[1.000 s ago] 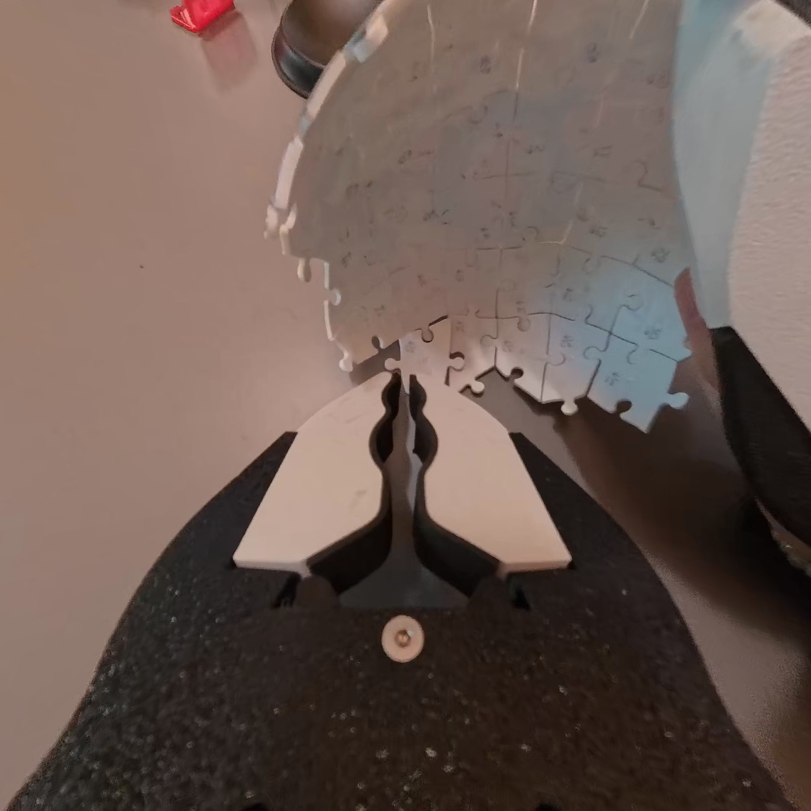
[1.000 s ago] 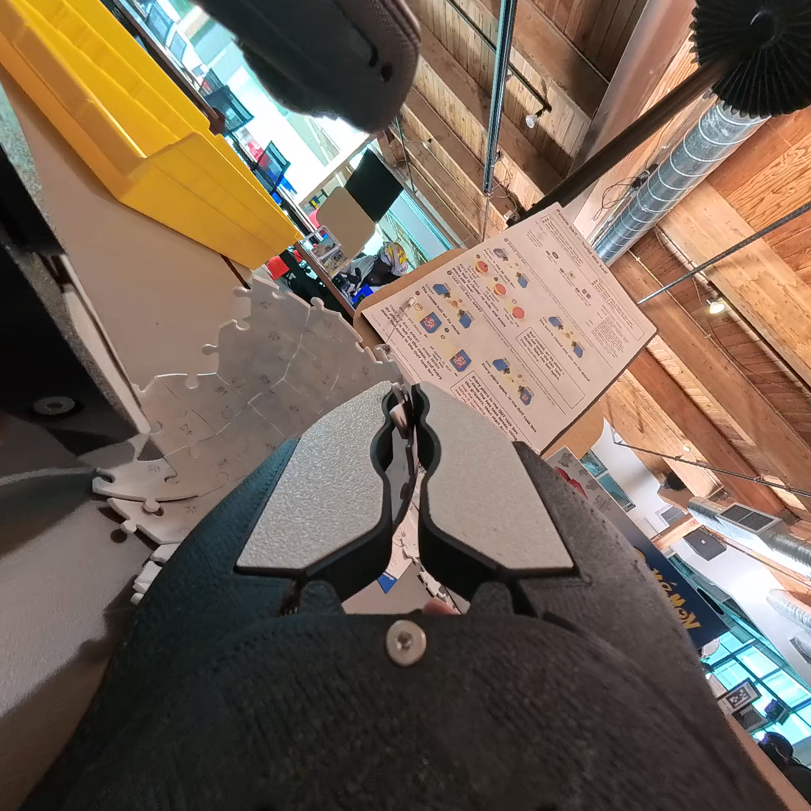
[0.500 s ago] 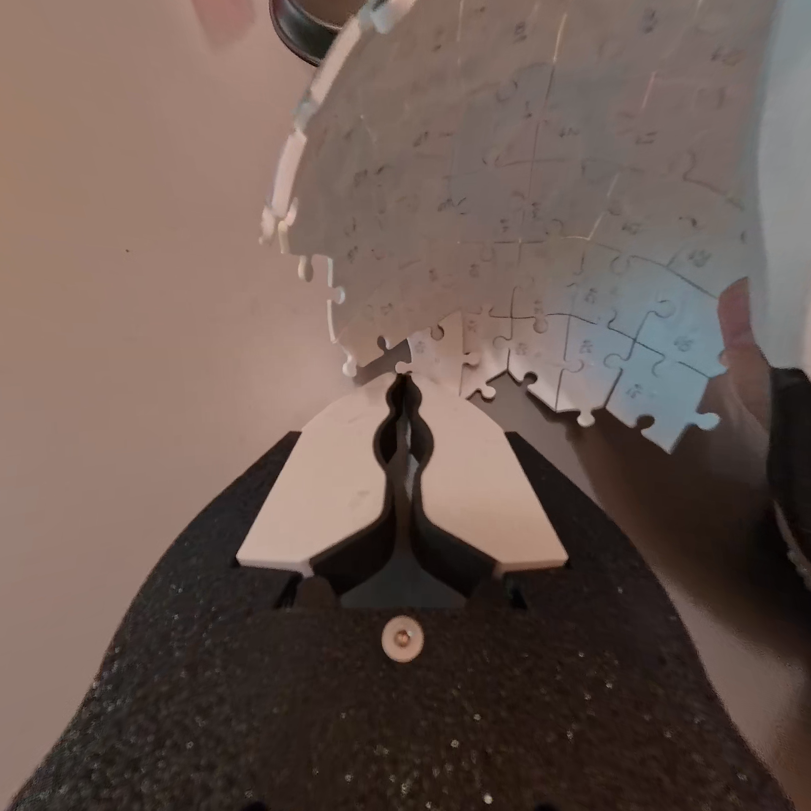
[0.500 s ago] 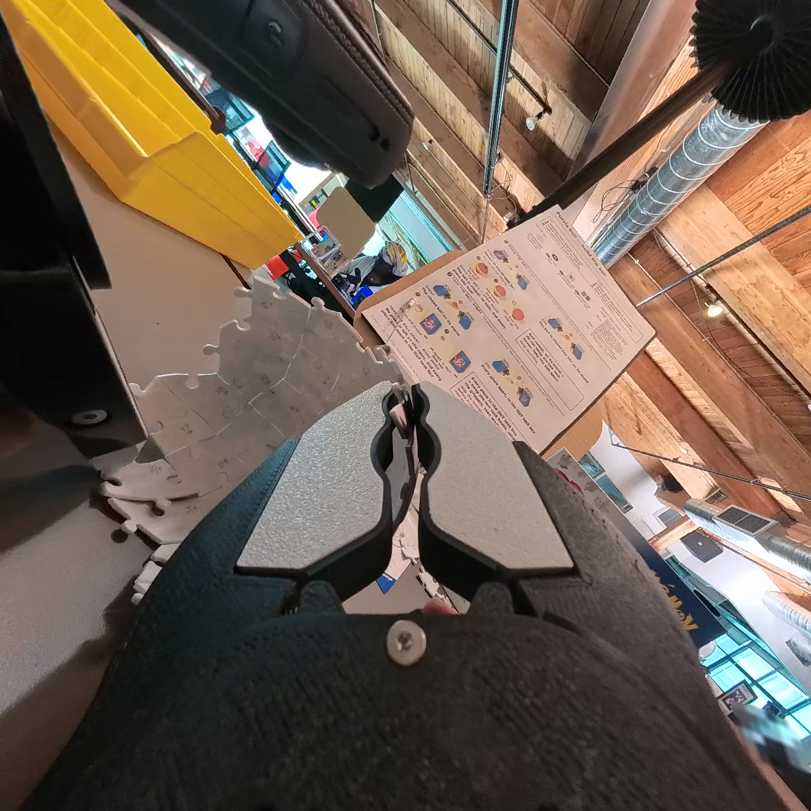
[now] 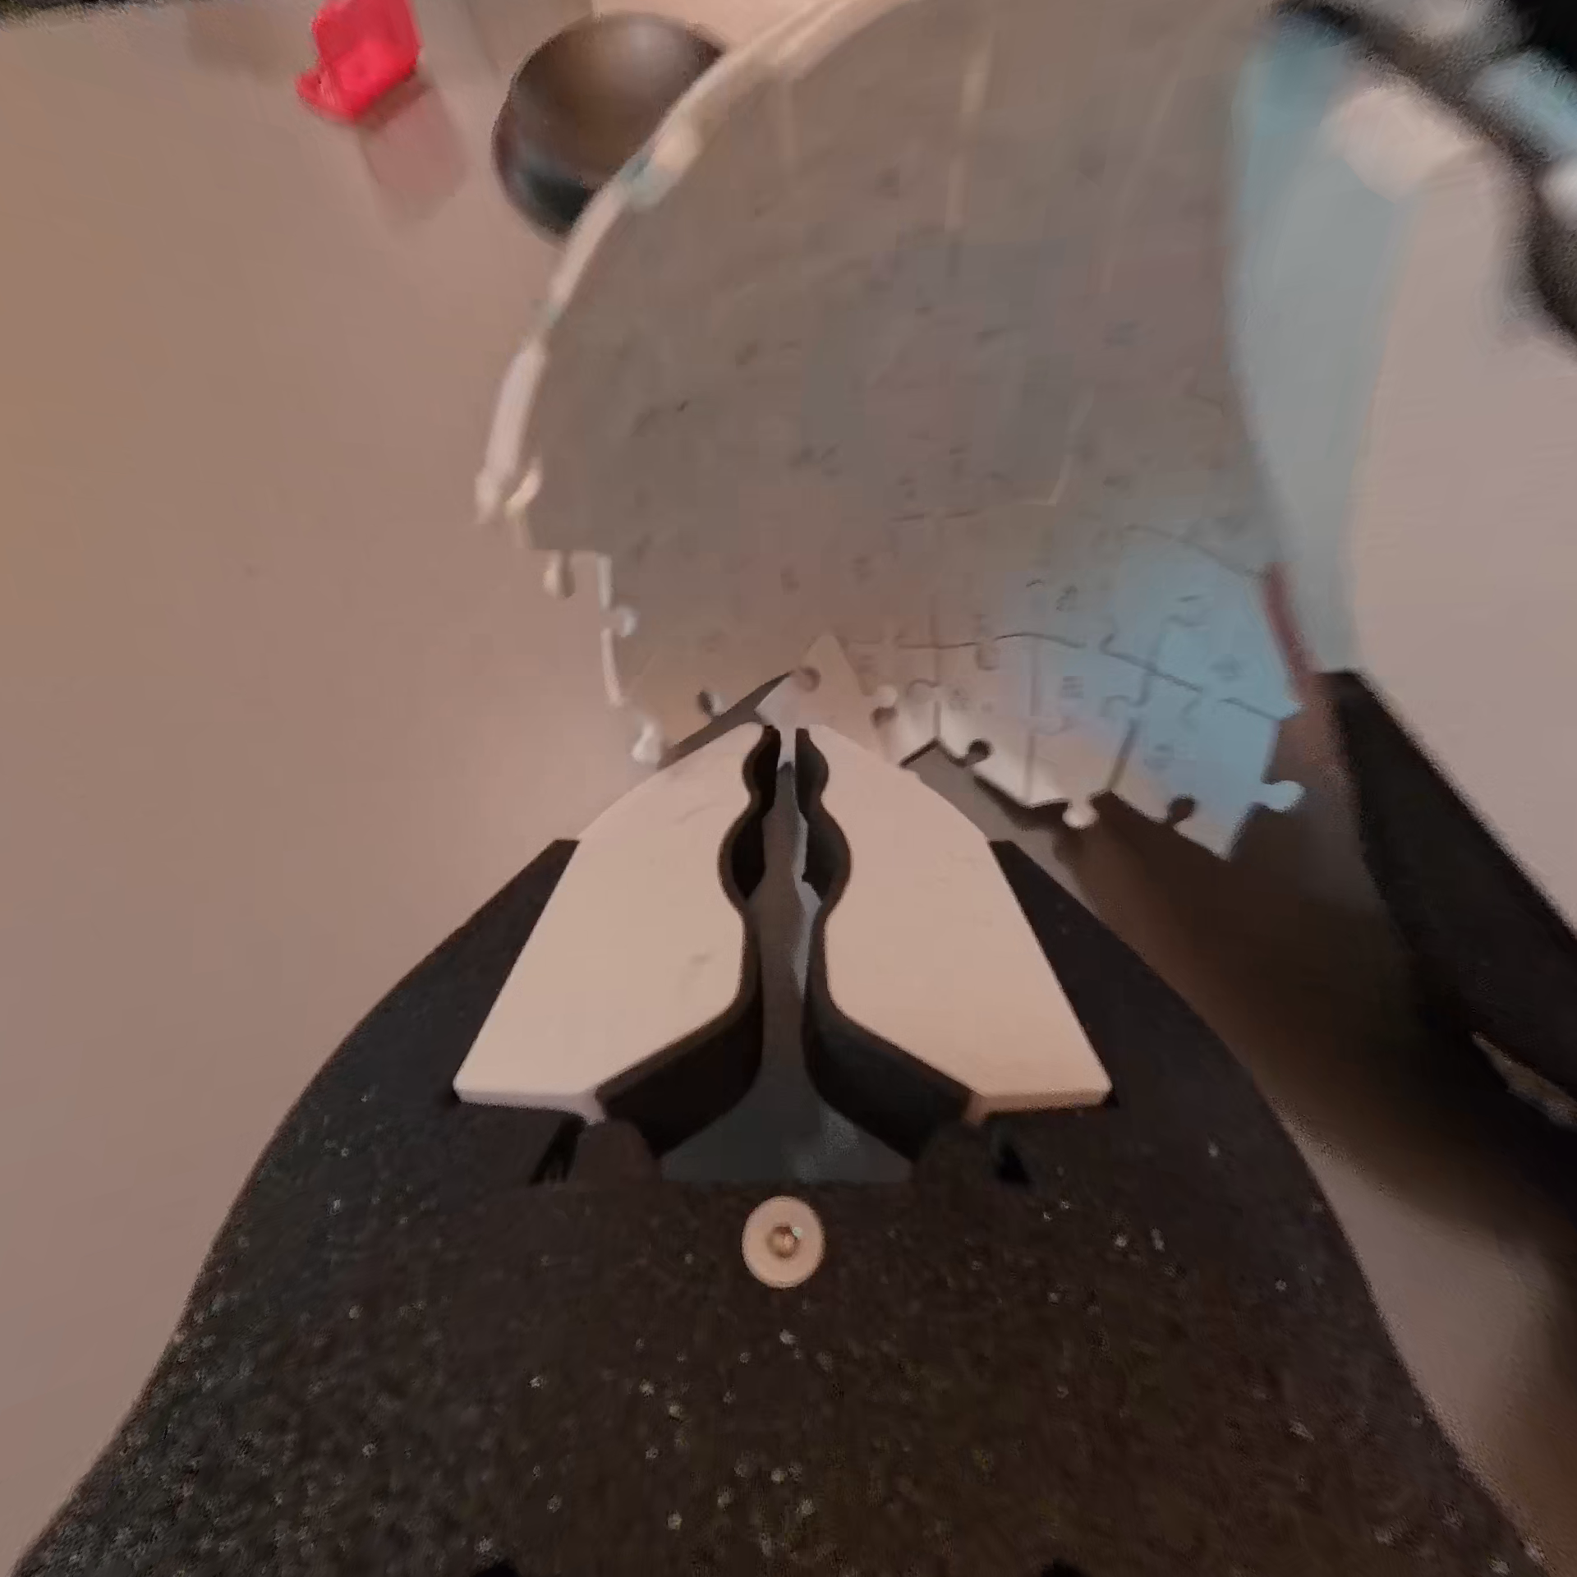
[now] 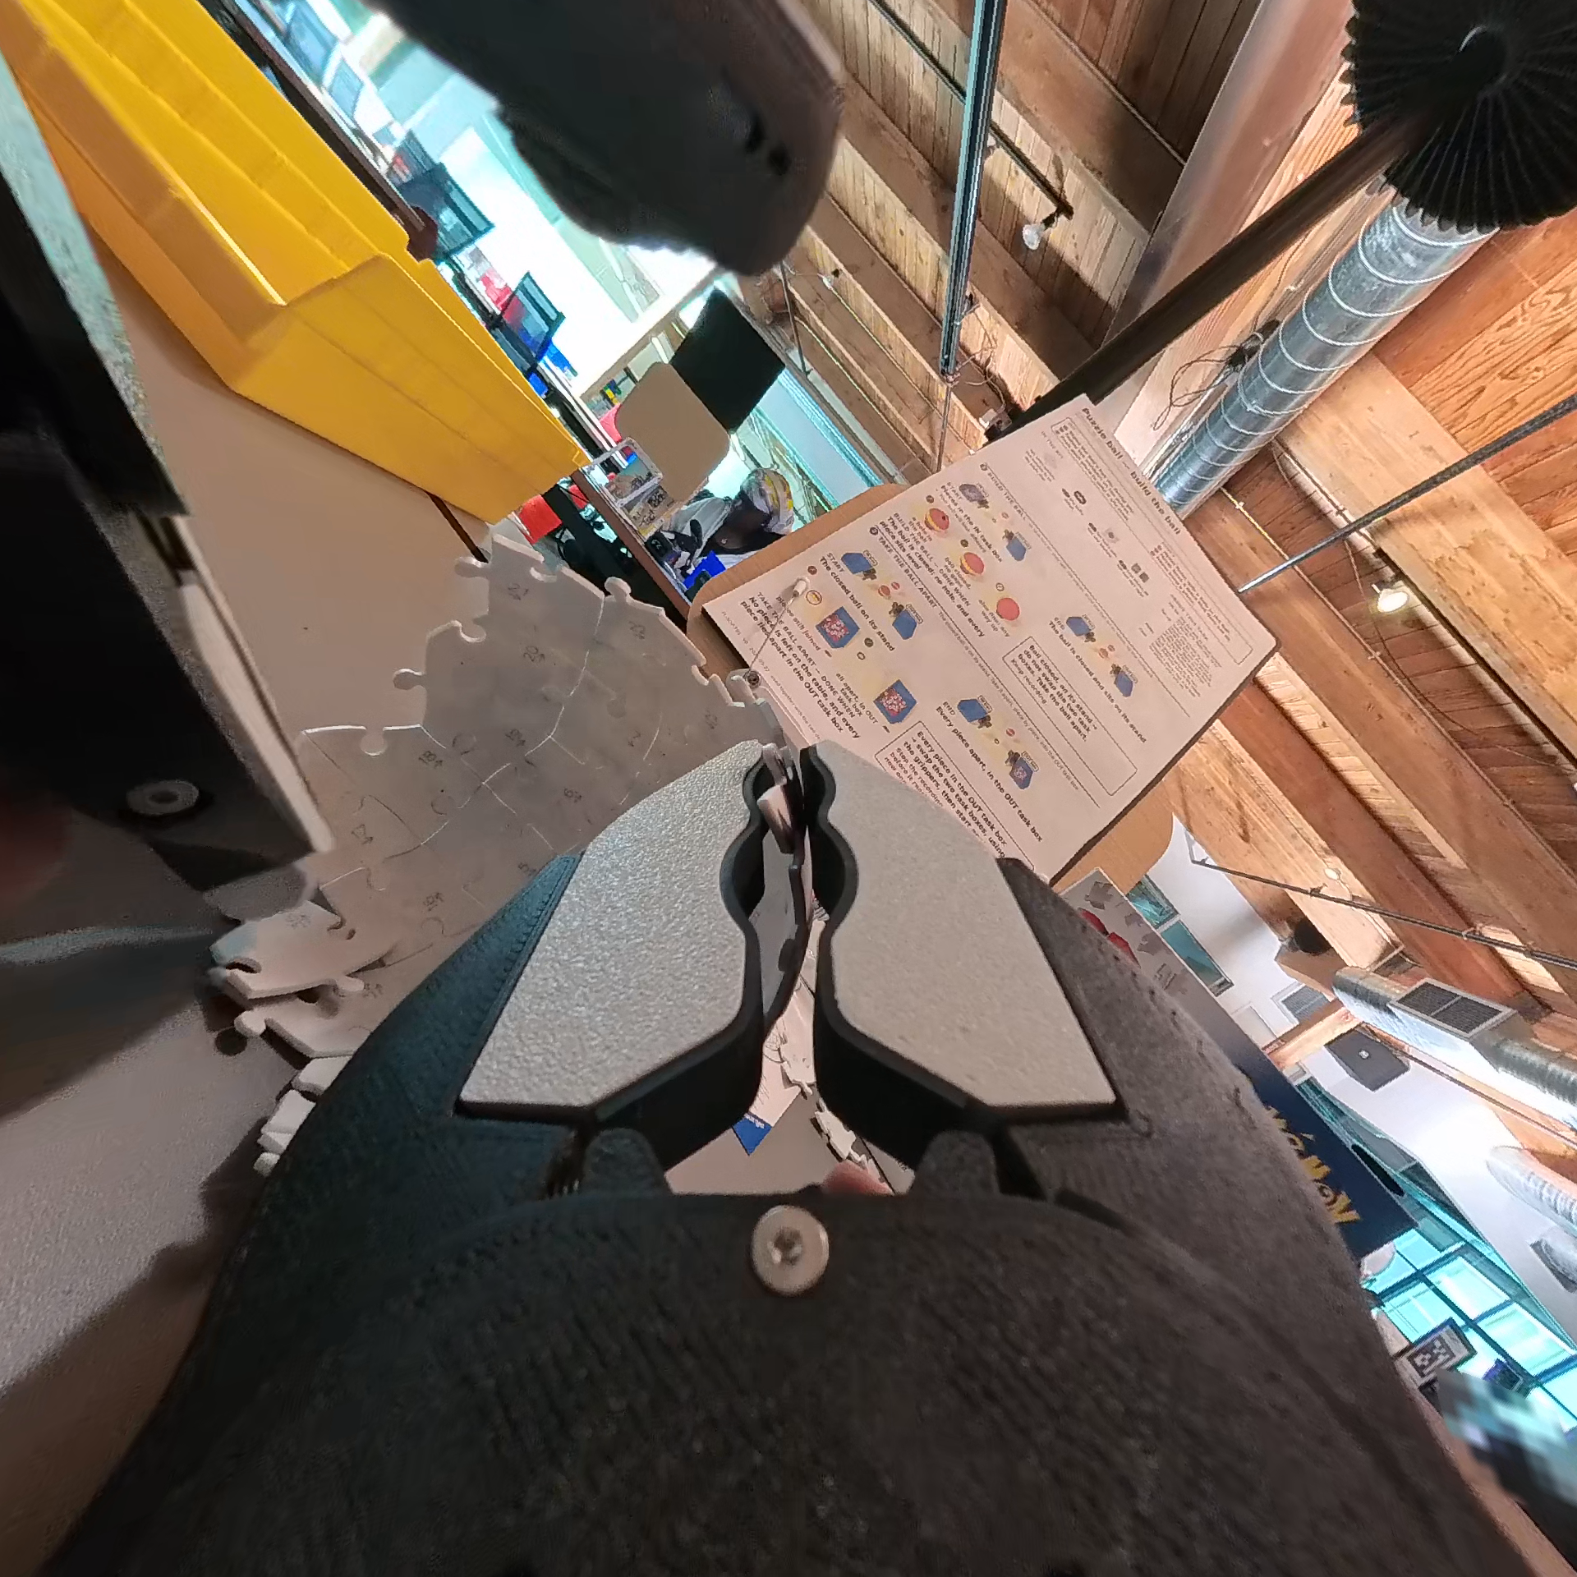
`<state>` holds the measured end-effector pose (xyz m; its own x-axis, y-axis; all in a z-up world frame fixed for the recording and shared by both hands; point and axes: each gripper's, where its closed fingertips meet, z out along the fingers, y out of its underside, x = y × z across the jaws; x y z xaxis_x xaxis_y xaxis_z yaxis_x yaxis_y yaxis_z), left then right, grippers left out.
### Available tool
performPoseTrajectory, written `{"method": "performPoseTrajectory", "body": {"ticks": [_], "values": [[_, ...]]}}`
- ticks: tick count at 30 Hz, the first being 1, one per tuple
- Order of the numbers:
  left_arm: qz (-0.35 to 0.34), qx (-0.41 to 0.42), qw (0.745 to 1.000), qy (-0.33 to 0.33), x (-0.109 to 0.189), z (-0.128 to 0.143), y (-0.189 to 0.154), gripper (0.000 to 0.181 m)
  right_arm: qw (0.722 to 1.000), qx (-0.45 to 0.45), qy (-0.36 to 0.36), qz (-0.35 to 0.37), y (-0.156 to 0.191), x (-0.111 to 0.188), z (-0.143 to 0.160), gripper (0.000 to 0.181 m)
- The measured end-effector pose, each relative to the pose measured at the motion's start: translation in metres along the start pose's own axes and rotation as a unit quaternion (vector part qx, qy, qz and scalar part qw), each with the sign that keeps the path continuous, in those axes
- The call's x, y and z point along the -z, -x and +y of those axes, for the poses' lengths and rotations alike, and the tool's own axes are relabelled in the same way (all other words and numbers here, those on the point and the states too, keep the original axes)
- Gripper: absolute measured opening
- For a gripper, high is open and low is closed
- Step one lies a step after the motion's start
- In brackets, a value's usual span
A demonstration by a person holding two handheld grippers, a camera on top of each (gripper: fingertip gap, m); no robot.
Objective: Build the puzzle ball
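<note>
The puzzle ball is a half-built white shell (image 5: 896,410), seen from its inner side, with a toothed lower rim. My left gripper (image 5: 789,738) is shut on a single puzzle piece (image 5: 791,853), held edge-on with its tip against the shell's lower rim. My right gripper (image 6: 789,755) is shut on the shell's rim, and the shell (image 6: 529,725) spreads to its left. The left gripper's dark body (image 6: 102,683) shows at the left of the right wrist view, by the shell's edge. The left wrist view is blurred.
A dark round stand (image 5: 589,145) and a small red object (image 5: 354,60) lie on the beige table (image 5: 213,683) behind the shell. Yellow bins (image 6: 299,256) and a printed instruction sheet (image 6: 1024,640) stand beyond. Loose pieces (image 6: 290,1101) lie under the shell. My right fingertips sit around 12 centimetres from my left ones. From either gripper's tips it is about 25 centimetres to the small red object (image 5: 354,60).
The left gripper has shifted slightly at the shell's rim with its piece, and its view has blurred. The right gripper keeps its hold on the shell.
</note>
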<state>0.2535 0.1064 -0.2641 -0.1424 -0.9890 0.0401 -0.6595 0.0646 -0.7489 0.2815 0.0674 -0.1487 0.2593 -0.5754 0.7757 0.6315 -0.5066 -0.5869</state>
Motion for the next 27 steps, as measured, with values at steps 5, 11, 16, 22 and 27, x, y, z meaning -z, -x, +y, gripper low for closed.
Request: {"method": "performPoseTrajectory", "body": {"ticks": [5,11,16,22,27], "values": [[0.023,-0.088,0.996,0.018,-0.007,0.003,-0.019,0.018,1.0,0.001,0.0,0.0,0.0,0.0,0.0,0.006],[0.007,-0.104,0.994,0.021,-0.009,0.003,-0.02,0.015,1.0,0.001,0.0,0.0,0.0,0.0,0.0,0.006],[-0.017,-0.098,0.995,0.031,-0.007,0.005,-0.009,0.011,1.0,-0.001,0.001,0.0,0.0,0.0,0.001,0.006],[0.009,-0.083,0.996,0.016,-0.002,0.001,-0.013,0.014,1.0,0.0,0.001,0.0,0.0,0.0,0.001,0.006],[-0.027,-0.068,0.997,0.031,0.003,0.004,0.006,0.008,1.0,-0.001,0.002,0.0,-0.001,0.0,0.001,0.006]]}}
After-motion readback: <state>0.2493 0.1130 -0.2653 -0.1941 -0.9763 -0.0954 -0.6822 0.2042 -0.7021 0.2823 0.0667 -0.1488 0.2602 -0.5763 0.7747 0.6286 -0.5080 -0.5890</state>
